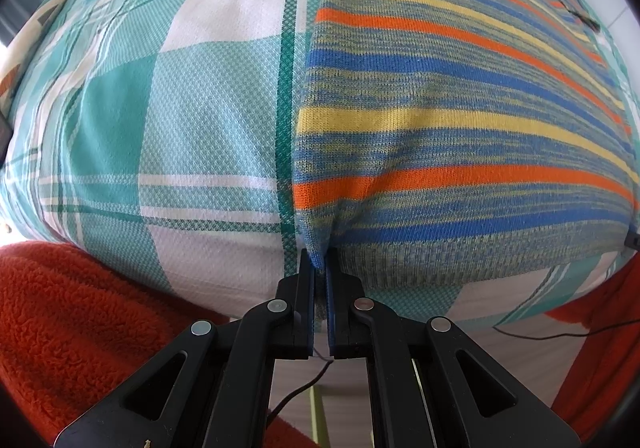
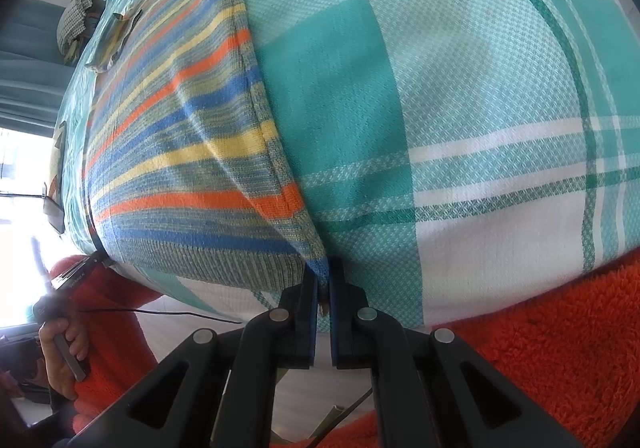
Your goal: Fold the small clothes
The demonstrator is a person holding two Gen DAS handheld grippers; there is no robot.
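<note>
1. The left gripper [image 1: 320,268] points down at the near left corner of the striped knitted sweater in blue, orange, yellow and grey-green [image 1: 460,119]. Its jaws are closed almost fully, with the ribbed hem corner pinched between the pads and a small ridge of knit pulled up into them.
2. The sweater lies spread flat on a bed covered by a teal, white and green checked woven sheet [image 1: 192,95], its hem at the near edge of the bed and its body running away from the cameras. What looks like a sleeve lies folded at the far right, though it is too distorted to be sure.
3. The right gripper [image 2: 323,280] is angled steeply down at the hem's opposite near corner. Its jaws are likewise nearly shut, gripping a small bunch of the ribbed edge [image 2: 320,268].
4. A person's fuzzy red-orange fleece sleeve [image 2: 560,328] borders the near side of both views.
5. The step in hand appears to be the opening grasp: both hem corners are secured and the garment is not yet lifted or folded.
6. The next move probably calls for raising both corners together and evenly, then carrying the hem towards the collar end, keeping the knit taut between the grippers so it does not sag or twist.
</note>
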